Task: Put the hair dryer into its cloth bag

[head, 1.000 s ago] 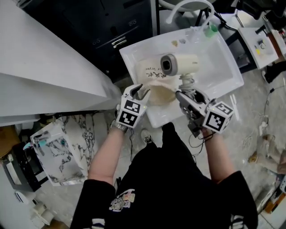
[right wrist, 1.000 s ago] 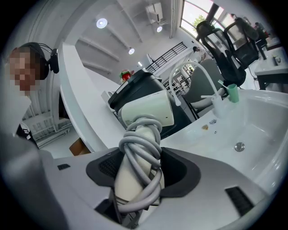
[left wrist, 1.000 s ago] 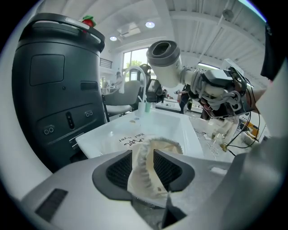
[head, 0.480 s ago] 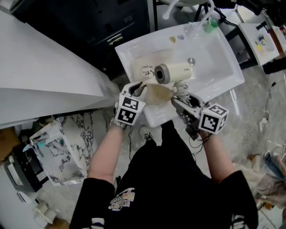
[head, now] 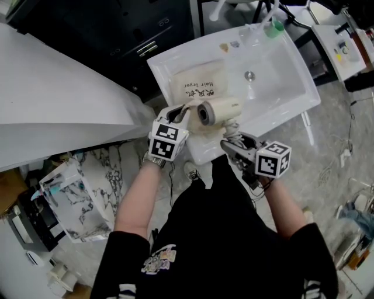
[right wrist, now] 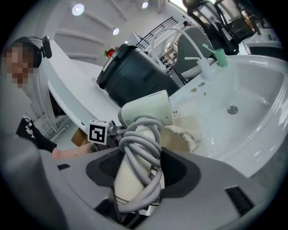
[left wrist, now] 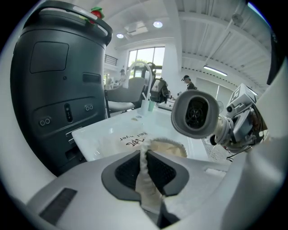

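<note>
The cream hair dryer (head: 220,110) hangs just above the near rim of the white sink, barrel level, its mouth facing left. My right gripper (head: 232,142) is shut on its handle (right wrist: 135,170), which has the grey cord (right wrist: 145,148) wound round it. The beige cloth bag (head: 197,87) with dark lettering lies in the sink, its open end toward me. My left gripper (head: 179,113) has just been closing and now pinches the bag's rim (left wrist: 145,173) between its pads. The dryer's mouth (left wrist: 196,113) hovers to the right of that held rim, above the bag's opening (left wrist: 167,147).
The white sink (head: 280,76) has a drain (head: 249,75), a tap (head: 224,6) and a green-capped bottle (head: 274,27) at its far rim. A dark cabinet (head: 134,35) stands behind it and a white counter (head: 52,87) at the left. Marble-patterned boxes (head: 82,193) sit on the floor.
The right gripper has brought the dryer down and toward me, from over the bag to the sink's near rim. The left gripper has closed on the bag's edge.
</note>
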Tool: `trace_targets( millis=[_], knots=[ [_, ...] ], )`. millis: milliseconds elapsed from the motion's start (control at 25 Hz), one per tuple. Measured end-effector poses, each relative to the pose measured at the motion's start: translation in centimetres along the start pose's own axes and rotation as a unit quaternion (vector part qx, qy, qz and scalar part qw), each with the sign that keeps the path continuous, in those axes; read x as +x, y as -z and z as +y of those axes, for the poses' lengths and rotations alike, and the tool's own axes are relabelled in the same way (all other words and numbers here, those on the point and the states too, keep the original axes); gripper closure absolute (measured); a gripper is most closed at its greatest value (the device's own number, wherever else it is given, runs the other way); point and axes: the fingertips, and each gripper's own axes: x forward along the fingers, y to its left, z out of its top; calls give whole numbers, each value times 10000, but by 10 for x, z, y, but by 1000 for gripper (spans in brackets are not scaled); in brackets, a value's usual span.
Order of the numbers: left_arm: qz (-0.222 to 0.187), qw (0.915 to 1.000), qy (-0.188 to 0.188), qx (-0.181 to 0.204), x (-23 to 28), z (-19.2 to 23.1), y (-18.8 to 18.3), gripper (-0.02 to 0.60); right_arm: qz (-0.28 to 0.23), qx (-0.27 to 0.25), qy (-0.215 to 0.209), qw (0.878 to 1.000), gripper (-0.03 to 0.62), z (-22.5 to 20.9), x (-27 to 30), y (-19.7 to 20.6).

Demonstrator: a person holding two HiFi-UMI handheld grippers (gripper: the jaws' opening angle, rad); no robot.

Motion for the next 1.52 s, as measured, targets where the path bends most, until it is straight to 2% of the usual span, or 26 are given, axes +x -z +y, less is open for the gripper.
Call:
trace_targets(
  millis=[400,680,840,1080,1520],
  knots=[
    [-76,9997,55,-234,2,-1,-6,543,1327,136,-40,9911,349,-4,13,71],
    [-96,9997,90,-187,-2,-4,-9,543,1677,421,29,9849,349,-13,26,78],
    [-145,9998,41,-120,-5,-5,-11,543,1746,595,67,9828,349,-16,39,65],
    [-130,9998,114,-108,-11,-13,-10,543,1745,909,354,9798,349,-34,53,48],
    [-245,9994,126,-196,-16,-18,-16,543,1485,891,721,9822,349,-53,91,17]
  ],
)
